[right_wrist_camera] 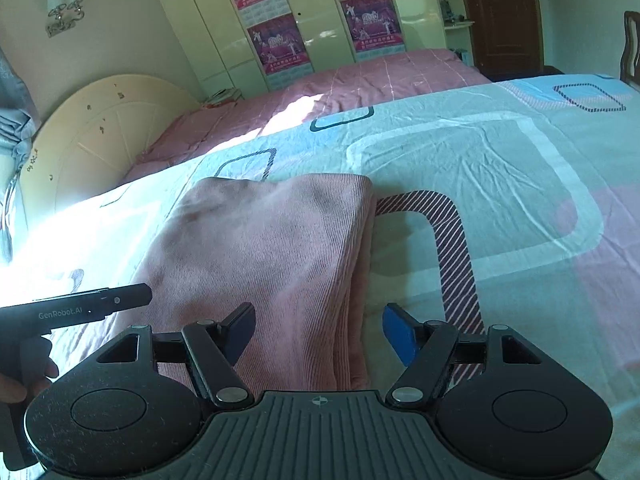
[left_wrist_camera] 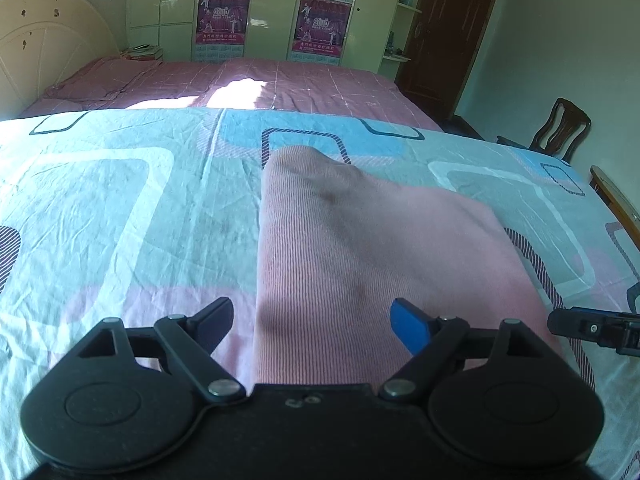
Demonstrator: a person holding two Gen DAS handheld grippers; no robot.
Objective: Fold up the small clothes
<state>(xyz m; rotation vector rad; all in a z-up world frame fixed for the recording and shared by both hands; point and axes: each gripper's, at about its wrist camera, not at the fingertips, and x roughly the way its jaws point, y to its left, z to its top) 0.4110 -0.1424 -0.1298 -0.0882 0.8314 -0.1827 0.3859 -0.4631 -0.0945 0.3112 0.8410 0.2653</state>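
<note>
Folded pink ribbed knit garment: lies near front edge of patterned turquoise bedsheet. Left gripper, right gripper: jaws released, holding nothing. Risk: far corner hump springs fold open; low fingers snag knit.

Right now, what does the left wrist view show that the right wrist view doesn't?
Left wrist only: most of a dark wooden chair past the bed's far right corner, and the tip of the right gripper at the right edge.

Right wrist only: a wall lamp with two shades above the headboard, grey fabric at the left edge, and the left gripper with a hand holding it.

Both: the folded pink ribbed garment lying on the patterned light-blue sheet, the pink bedspread, cream headboard, wardrobe posters and brown door. Each view's own jaws stand open, empty.
</note>
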